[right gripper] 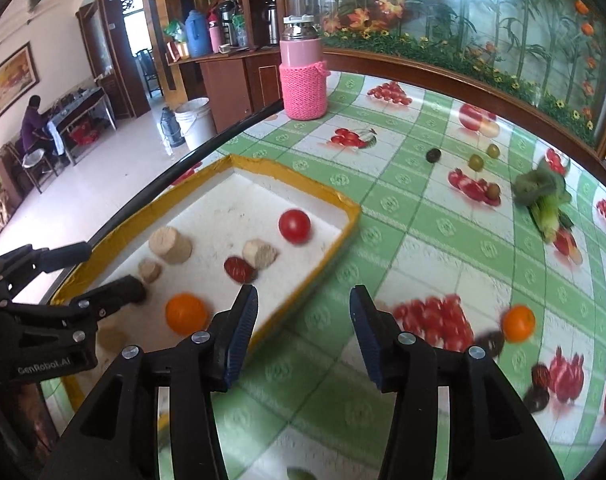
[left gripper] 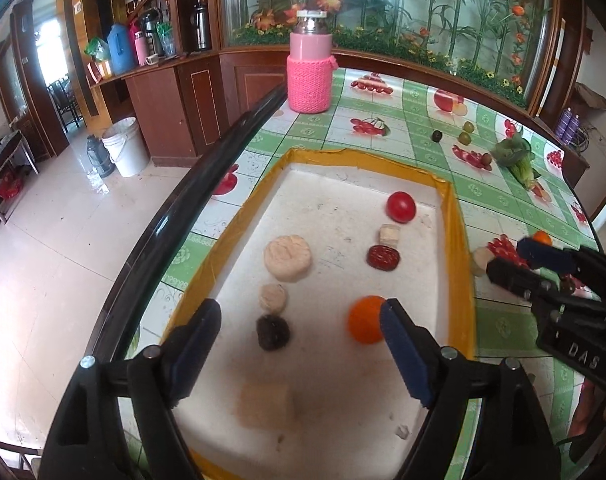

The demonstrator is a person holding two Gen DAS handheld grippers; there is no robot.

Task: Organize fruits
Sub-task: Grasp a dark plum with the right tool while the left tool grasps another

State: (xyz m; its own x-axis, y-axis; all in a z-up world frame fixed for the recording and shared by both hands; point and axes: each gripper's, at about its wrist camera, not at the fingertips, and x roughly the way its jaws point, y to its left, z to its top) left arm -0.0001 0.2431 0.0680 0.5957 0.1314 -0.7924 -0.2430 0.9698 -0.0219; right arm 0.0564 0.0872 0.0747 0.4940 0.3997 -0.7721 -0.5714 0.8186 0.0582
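While your left gripper (left gripper: 299, 344) hangs spread wide and empty over the near end of the yellow-rimmed tray (left gripper: 459, 240), an orange (left gripper: 365, 319) sits just inside its right finger, round, bright and glossy, with no long axis to speak of. Farther back in the tray you have a red tomato (left gripper: 401, 207) toward the far right corner, a dark red slice (left gripper: 383, 257) with a pale cube (left gripper: 389, 234) just behind it, two tan round pieces (left gripper: 288, 257) on the left and a dark fuzzy ball (left gripper: 273, 332) near them.

Your right gripper (right gripper: 303, 332) is also spread and holds nothing, poised above the fruit-print tablecloth (right gripper: 403, 220) just right of the tray's corner. A second orange (right gripper: 519, 323) lies on the cloth to its right, touching a dark fruit (right gripper: 491, 343). Two green fruits (right gripper: 475, 162), another dark one (right gripper: 433, 155) and a leafy vegetable (right gripper: 543, 196) lie farther off. A pink knit-sleeved jar (right gripper: 303, 76) stands upright at the far edge.
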